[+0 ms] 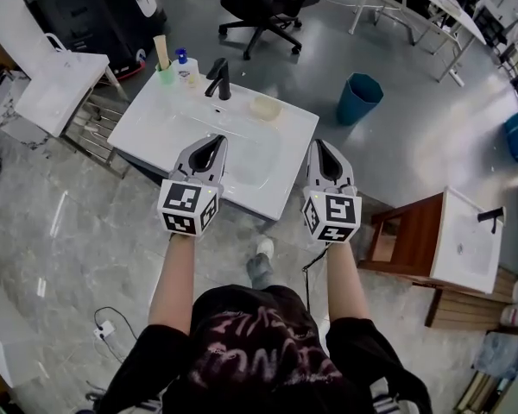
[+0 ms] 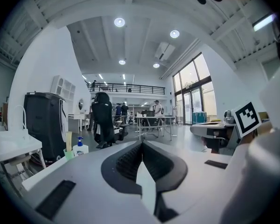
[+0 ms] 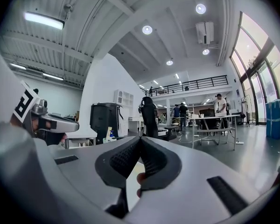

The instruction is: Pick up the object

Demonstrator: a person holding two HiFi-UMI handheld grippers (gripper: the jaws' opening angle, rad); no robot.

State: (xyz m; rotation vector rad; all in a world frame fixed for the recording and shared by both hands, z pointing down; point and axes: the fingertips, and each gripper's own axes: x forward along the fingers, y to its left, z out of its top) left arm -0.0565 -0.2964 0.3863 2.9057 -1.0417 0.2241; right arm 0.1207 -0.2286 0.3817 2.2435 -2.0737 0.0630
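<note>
The task does not say which thing to pick up, but three small things sit at the back of the white sink (image 1: 160, 119). There is a green cup (image 1: 166, 74) with a tan stick in it. A little bottle (image 1: 187, 69) with a blue top stands just beside the cup. A pale small bowl (image 1: 265, 108) sits a bit to the right. The black tap (image 1: 218, 79) stands between the bottle and the small bowl. The left gripper (image 1: 214, 143) is over the front of the sink, well apart from all three things. Its jaws are pressed together with nothing in them, as the left gripper view (image 2: 141, 146) shows. The cup (image 2: 68, 149) and bottle (image 2: 80, 147) show far off to the left there. The right gripper (image 1: 321, 148) is over the right edge of the sink. Its jaws (image 3: 140, 141) are closed too and hold nothing. Around the sink is a grey floor. A blue bin (image 1: 359, 98) stands to the right behind the sink. A black chair (image 1: 259, 3) on wheels is farther back. Another sink (image 1: 470, 240) on a wooden stand (image 1: 410, 240) is at the right. A big black box (image 1: 91, 11) is at the back left. People stand by tables far away in both gripper views.
</note>
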